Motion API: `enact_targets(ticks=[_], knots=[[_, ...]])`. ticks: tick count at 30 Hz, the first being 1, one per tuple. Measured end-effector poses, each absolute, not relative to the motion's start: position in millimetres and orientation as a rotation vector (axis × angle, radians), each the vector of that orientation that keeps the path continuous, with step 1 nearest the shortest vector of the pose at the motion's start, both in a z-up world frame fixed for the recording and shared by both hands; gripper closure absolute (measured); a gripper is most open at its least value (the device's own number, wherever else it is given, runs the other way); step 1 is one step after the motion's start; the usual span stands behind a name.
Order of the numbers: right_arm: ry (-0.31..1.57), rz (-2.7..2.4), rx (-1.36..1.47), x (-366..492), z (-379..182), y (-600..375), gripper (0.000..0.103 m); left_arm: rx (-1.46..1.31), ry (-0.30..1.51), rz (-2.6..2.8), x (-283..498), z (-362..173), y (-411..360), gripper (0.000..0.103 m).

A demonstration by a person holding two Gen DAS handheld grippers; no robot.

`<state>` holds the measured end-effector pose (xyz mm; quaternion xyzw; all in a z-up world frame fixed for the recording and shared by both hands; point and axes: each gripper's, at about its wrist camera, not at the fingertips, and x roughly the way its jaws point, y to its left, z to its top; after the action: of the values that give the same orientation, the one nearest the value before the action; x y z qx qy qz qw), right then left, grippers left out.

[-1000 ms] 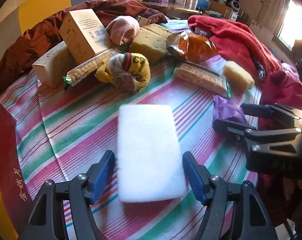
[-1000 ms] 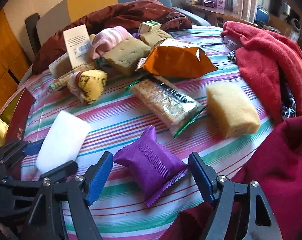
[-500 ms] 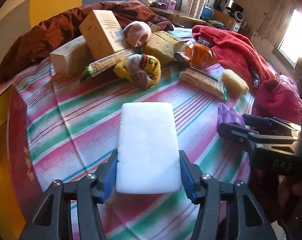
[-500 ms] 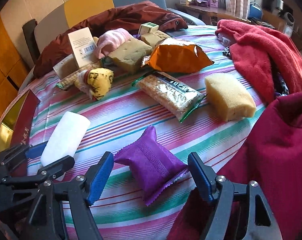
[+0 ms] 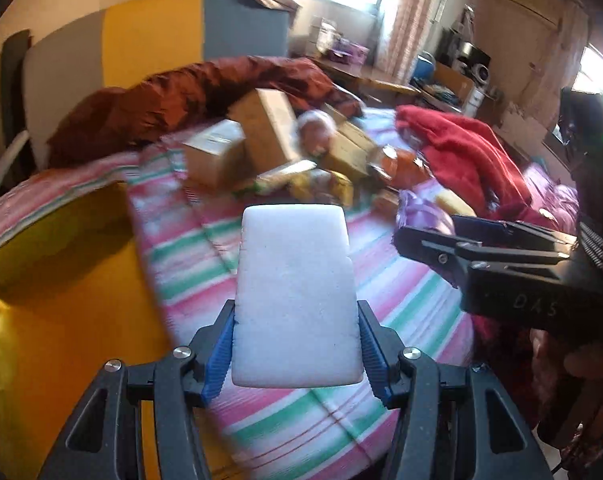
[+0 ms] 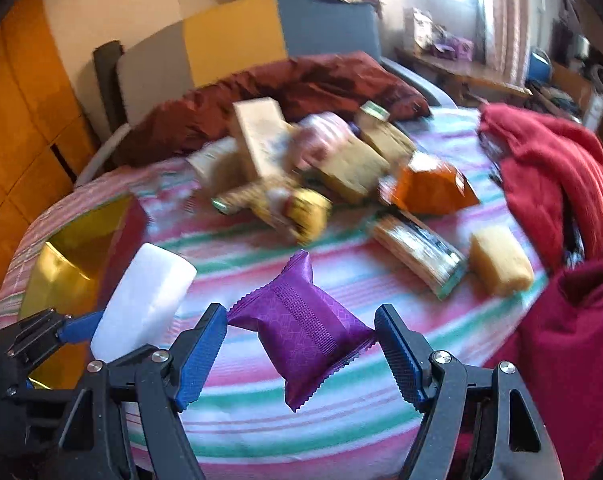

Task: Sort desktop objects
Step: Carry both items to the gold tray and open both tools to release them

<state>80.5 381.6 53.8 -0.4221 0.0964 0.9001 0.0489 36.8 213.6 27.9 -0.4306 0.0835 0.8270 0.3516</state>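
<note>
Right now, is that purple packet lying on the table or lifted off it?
Lifted. The purple packet hangs between the right claw pads, its corners touching both, above the striped tablecloth.

Left tongs and right tongs are angling downward side by side, each clamping a load.

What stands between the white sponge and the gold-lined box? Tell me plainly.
Nothing visible. The left tool grips the white sponge; the open gold-lined box lies just to its left, its mouth uncovered. The right tool, holding the purple packet, is on the other side.
</note>
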Motion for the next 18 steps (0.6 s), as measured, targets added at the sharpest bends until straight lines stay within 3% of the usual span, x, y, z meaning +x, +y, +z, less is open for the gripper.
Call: enact_targets(ticks=[10,18], knots=[[0.188,2.965,-1.372,17,81,262,0.027,-1.203,0.071,2.337,-12,33,96,0.046],[0.195,3.006,-1.61,-43,51,166,0.027,-1.356,0.075,2.49,-72,8,22,0.046]])
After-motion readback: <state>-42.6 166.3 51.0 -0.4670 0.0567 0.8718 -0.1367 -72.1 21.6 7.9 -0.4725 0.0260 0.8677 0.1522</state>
